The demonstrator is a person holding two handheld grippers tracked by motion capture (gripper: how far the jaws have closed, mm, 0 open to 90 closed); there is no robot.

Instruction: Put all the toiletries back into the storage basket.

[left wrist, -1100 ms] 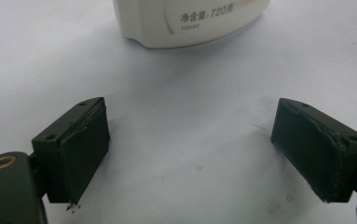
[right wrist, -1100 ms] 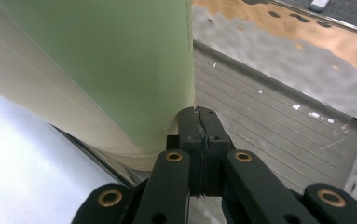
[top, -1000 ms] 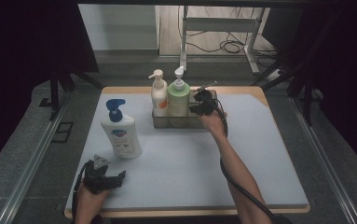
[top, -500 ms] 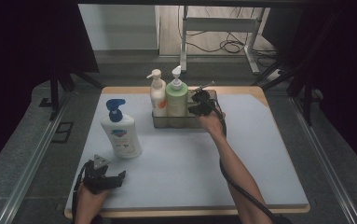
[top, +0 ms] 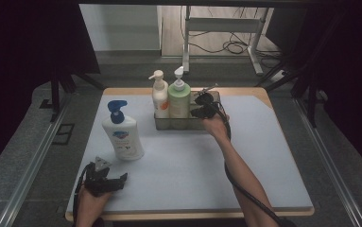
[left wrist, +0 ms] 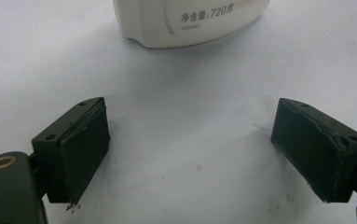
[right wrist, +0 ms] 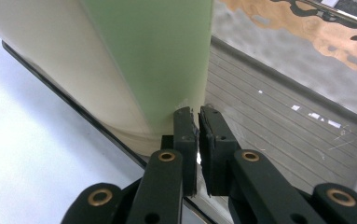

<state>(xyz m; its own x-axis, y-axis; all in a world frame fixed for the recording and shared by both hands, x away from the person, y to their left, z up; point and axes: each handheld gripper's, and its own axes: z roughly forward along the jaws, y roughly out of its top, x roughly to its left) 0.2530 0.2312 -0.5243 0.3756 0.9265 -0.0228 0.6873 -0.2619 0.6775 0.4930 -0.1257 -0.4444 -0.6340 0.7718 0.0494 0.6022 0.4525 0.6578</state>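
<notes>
Counter (top: 263, 156): pale mat, clear tray (top: 211, 124) at back.
Right claw (right wrist: 198, 116): almost closed on tray wall, green bottle (right wrist: 167, 56) just left.
Left claw (left wrist: 190, 149): wide open, empty.

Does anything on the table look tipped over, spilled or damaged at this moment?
Nothing stands out. The white bottle with the blue pump stands upright on the mat, and the white bottle and green bottle stand upright in the clear tray. No spill shows. Only the left gripper's pads look a little frayed at the edges.

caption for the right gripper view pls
Right gripper fingers nearly shut at the clear tray's wall, beside the green bottle.
</notes>
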